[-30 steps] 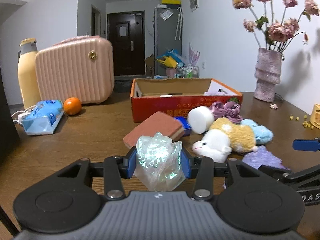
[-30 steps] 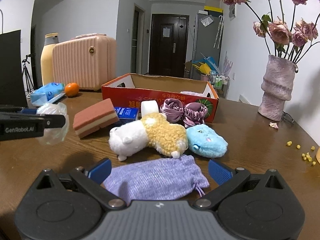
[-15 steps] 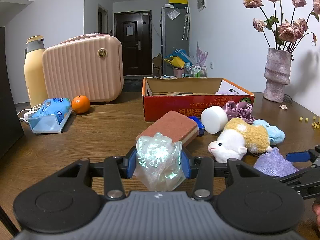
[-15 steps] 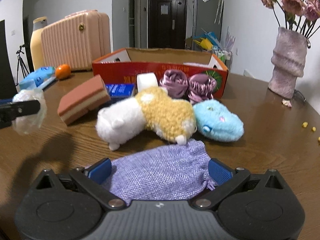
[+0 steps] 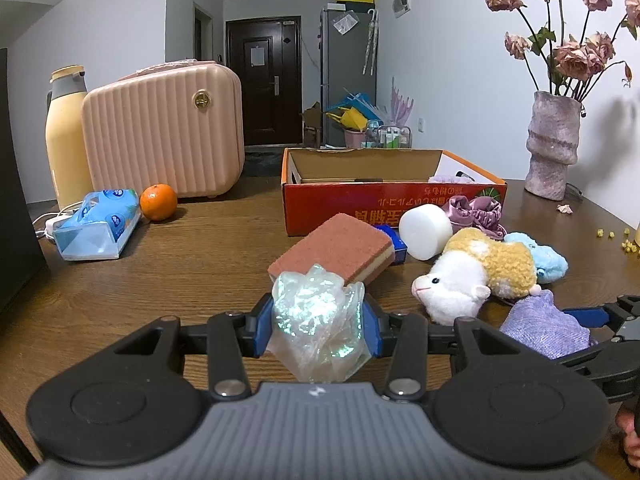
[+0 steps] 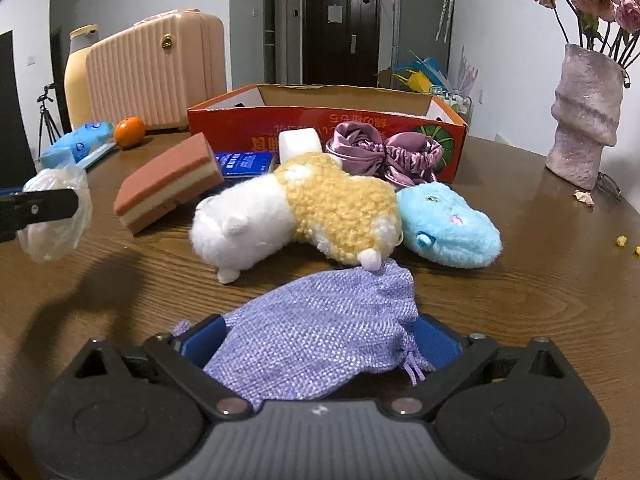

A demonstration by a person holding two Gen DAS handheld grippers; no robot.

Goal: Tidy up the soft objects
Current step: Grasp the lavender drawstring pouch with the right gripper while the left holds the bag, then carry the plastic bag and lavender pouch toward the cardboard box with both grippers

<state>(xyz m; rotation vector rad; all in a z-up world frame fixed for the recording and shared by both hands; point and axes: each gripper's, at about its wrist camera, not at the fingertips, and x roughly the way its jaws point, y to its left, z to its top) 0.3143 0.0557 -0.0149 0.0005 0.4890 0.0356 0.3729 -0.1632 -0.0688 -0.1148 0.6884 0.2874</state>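
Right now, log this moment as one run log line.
left gripper: shut on plastic bag | right gripper: jaws just been closing, straddling purple pouch, not clearly gripping | orange box: pouch not in yet

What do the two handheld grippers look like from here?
Both match: the left gripper and right gripper have a ribbed grey body with a small white logo, black linkage arms with silver pivot pins, round black discs at either side, and blue pads. No cables or sleeves show.
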